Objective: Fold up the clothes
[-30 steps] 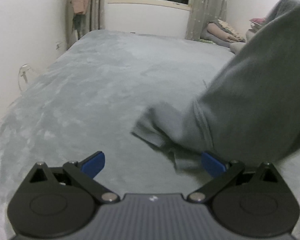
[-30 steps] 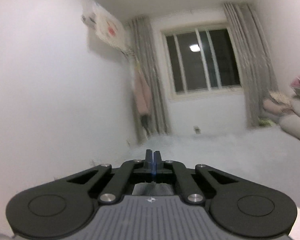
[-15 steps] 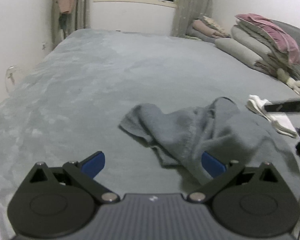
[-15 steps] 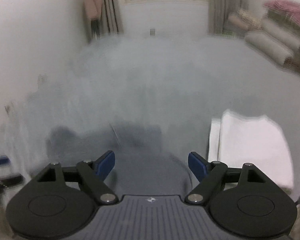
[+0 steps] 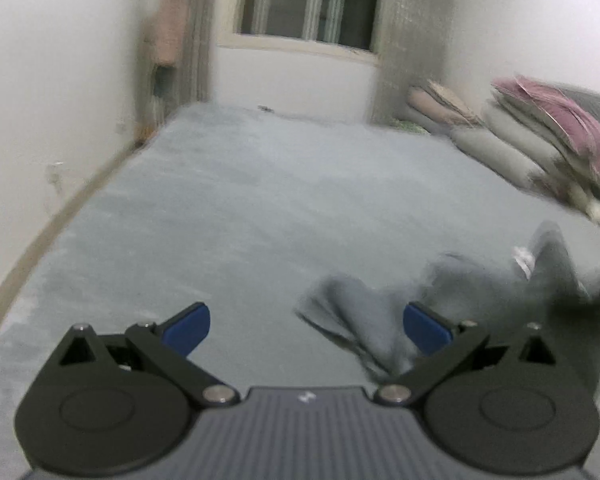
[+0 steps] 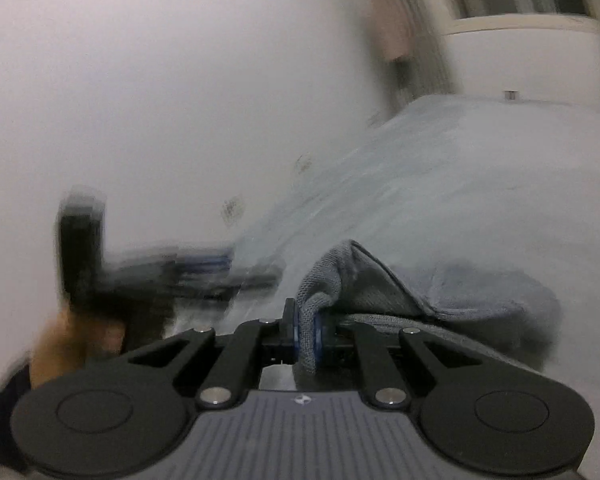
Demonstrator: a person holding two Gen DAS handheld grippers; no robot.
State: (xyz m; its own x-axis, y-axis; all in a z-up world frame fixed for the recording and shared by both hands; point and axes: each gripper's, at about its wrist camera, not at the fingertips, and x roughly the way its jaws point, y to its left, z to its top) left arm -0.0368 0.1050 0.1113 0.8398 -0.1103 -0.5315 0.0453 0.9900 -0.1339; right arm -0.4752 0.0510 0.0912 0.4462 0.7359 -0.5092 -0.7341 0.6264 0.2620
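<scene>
Meanwhile right gripper point(image 6: 307, 334) pinches grey garment point(image 6: 440, 292); left gripper point(image 5: 306, 328) gapes.

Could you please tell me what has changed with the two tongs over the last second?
The right tongs, open half a second ago, have shut on the grey garment lying on the bed. The left tongs stayed open and empty, with the view tilted up.

Left tool point(image 6: 204, 268) motion-smeared in right wrist view, state unreadable there. Grey garment point(image 5: 460, 304) blurred, right end cut by frame edge. Bedding stack point(image 5: 540, 148) smeared, items indistinct.
</scene>
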